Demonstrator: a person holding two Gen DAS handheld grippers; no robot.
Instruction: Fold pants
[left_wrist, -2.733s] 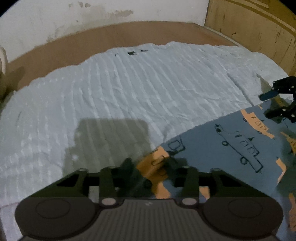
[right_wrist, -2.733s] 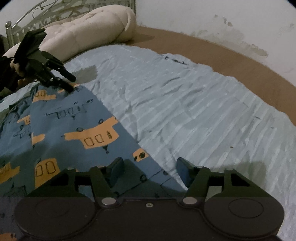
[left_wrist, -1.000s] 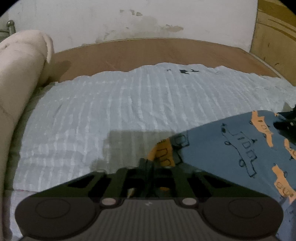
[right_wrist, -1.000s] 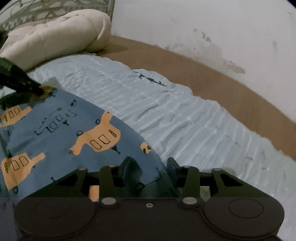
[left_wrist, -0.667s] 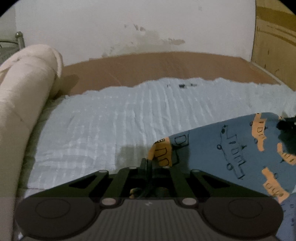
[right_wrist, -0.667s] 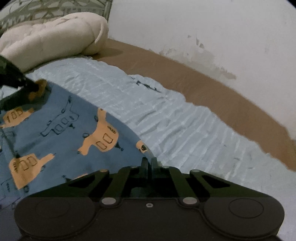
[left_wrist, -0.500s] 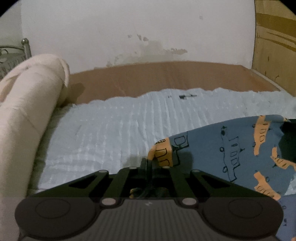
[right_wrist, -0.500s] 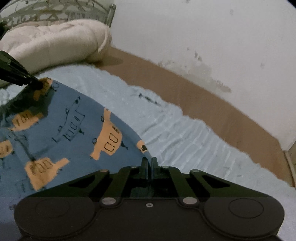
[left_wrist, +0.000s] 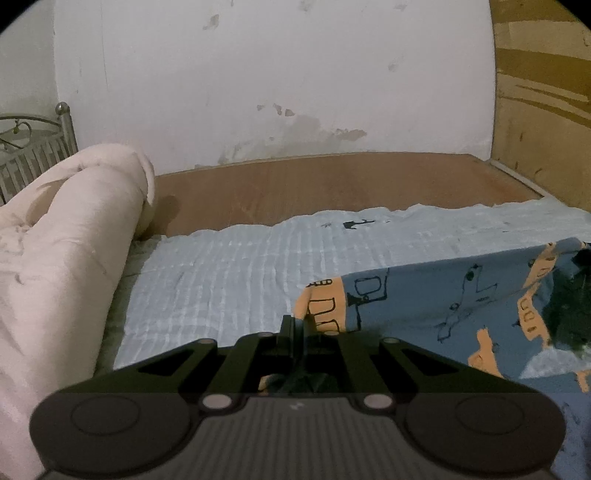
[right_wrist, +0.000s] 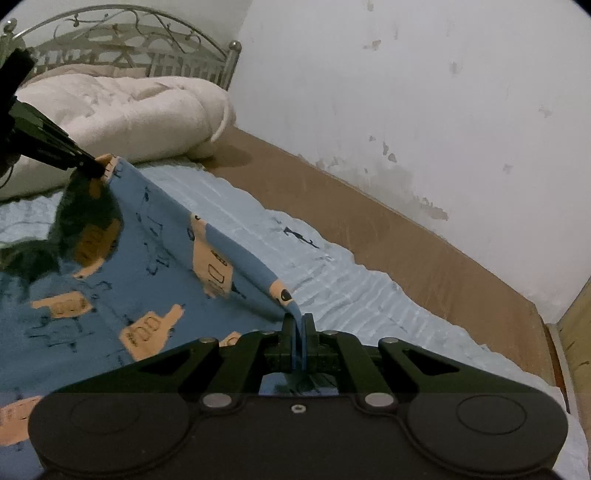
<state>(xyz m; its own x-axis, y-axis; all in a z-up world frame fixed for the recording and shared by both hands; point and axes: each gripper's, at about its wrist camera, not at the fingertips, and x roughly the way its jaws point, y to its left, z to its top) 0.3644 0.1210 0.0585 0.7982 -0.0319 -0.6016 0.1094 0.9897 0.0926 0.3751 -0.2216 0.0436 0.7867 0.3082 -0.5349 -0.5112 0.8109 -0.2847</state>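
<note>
The pants (left_wrist: 443, 295) are blue with orange vehicle prints and dark line drawings. Their edge is lifted off the bed and stretched taut between my two grippers. My left gripper (left_wrist: 297, 325) is shut on one corner of the pants; it also shows in the right wrist view (right_wrist: 94, 168) at the far left. My right gripper (right_wrist: 298, 325) is shut on the other corner of the pants (right_wrist: 147, 266). The rest of the cloth hangs down toward the bed.
A light blue ribbed sheet (left_wrist: 229, 273) covers the bed. A rolled cream duvet (left_wrist: 66, 236) lies at the left, before a metal headboard (right_wrist: 122, 40). Bare brown board (left_wrist: 332, 184) runs along the white wall. A wooden panel (left_wrist: 543, 110) stands at the right.
Both grippers closed on the corners of the pants, then rose, lifting that edge off the sheet. The views now look higher, showing more wall and headboard.
</note>
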